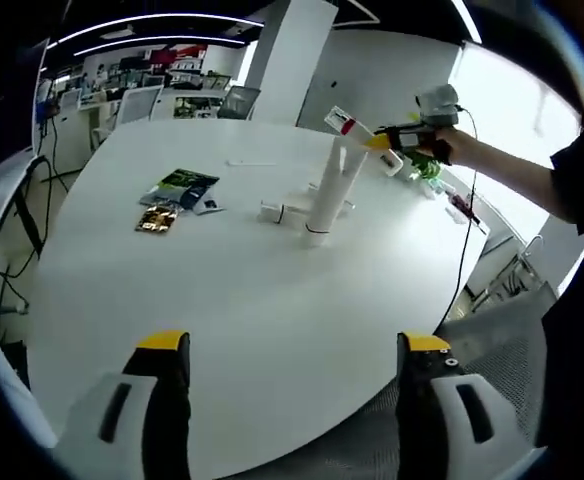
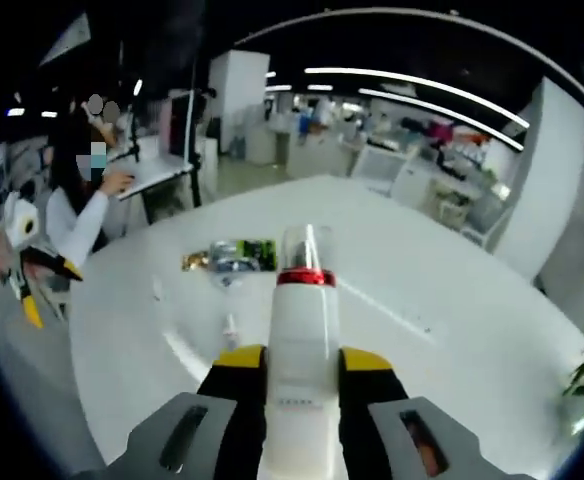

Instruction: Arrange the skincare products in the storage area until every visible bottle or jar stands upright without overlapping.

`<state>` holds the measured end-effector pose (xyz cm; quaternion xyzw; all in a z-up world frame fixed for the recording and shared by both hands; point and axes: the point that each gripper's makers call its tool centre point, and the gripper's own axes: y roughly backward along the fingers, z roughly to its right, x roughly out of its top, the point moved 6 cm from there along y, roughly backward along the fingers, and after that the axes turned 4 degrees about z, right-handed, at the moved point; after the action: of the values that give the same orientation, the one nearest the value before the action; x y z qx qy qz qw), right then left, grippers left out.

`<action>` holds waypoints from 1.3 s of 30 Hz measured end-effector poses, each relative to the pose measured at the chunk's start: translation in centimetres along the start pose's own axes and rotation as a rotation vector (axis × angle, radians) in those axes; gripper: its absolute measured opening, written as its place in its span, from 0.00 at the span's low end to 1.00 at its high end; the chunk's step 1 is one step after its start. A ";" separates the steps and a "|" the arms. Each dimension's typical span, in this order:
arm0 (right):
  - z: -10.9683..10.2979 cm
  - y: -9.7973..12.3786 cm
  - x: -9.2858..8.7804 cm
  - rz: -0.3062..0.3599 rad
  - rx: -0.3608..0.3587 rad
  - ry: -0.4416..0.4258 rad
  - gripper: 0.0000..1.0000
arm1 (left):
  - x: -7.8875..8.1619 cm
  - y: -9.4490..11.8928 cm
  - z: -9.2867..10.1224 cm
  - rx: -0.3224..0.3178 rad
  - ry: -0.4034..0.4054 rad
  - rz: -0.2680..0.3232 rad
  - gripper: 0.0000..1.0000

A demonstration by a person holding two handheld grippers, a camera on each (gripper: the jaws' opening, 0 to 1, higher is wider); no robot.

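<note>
In the right gripper view, the right hand-held gripper point(image 2: 294, 385) pinches a white bottle point(image 2: 300, 350) between its yellow-tipped jaws, the body clamped low so that the red band and clear cap point forward, away from the camera; holding it by the body probably leaves the base free to be set down on the white bench point(image 2: 452, 330). Beyond the cap, further along the bench, lie a few flat sachets point(image 2: 234, 255), green and gold, and a small white item nearer the jaws, too small to identify. Past the bench edge a person sits at a desk. In the left gripper view, the left hand-held gripper point(image 1: 292, 365) has its jaws spread wide with nothing between them, hovering low at the near rim of the bench, seemingly held back as a free helper. Ahead of it, mid-bench, a tall white tube point(image 1: 324, 195) stands upright, with a second tube leaning against it, so that pair likely needs separating. To the left of the tubes lie the sachets point(image 1: 177, 195). Further off and to the right, the right hand-held gripper point(image 1: 397, 140) carries the white bottle point(image 1: 357, 135) tilted above the bench, not yet standing.
</note>
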<state>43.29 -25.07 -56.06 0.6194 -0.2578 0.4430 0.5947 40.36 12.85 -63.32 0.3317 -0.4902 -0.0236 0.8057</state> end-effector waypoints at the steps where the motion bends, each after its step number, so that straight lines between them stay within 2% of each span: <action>1: -0.2 0.5 0.0 0.006 0.000 0.000 0.18 | 0.2 0.0 0.2 -0.004 -0.006 0.002 0.80; 8: -2.1 4.7 0.3 0.076 -0.024 -0.011 0.18 | 0.8 0.1 1.8 -0.033 -0.059 -0.004 0.79; 15: -5.3 6.6 0.0 0.125 -0.038 -0.024 0.18 | 1.8 -0.1 2.9 -0.066 -0.065 0.005 0.79; 19: -7.0 7.1 -0.1 0.159 -0.034 -0.029 0.18 | 2.8 -0.2 3.6 -0.095 -0.056 0.037 0.79; 28: -13.6 7.9 0.3 0.251 0.001 -0.048 0.18 | 5.6 0.3 5.7 -0.197 0.083 0.164 0.76; 34: -17.8 7.6 0.0 0.264 0.036 -0.035 0.18 | 7.2 0.8 7.3 -0.243 0.065 0.200 0.77; 39: -20.3 7.9 0.2 0.292 0.073 -0.045 0.18 | 9.2 1.3 8.4 -0.324 0.162 0.281 0.74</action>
<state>31.85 -6.70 -53.89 0.6061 -0.3423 0.5199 0.4952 37.98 6.18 -52.97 0.1274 -0.4553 0.0371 0.8804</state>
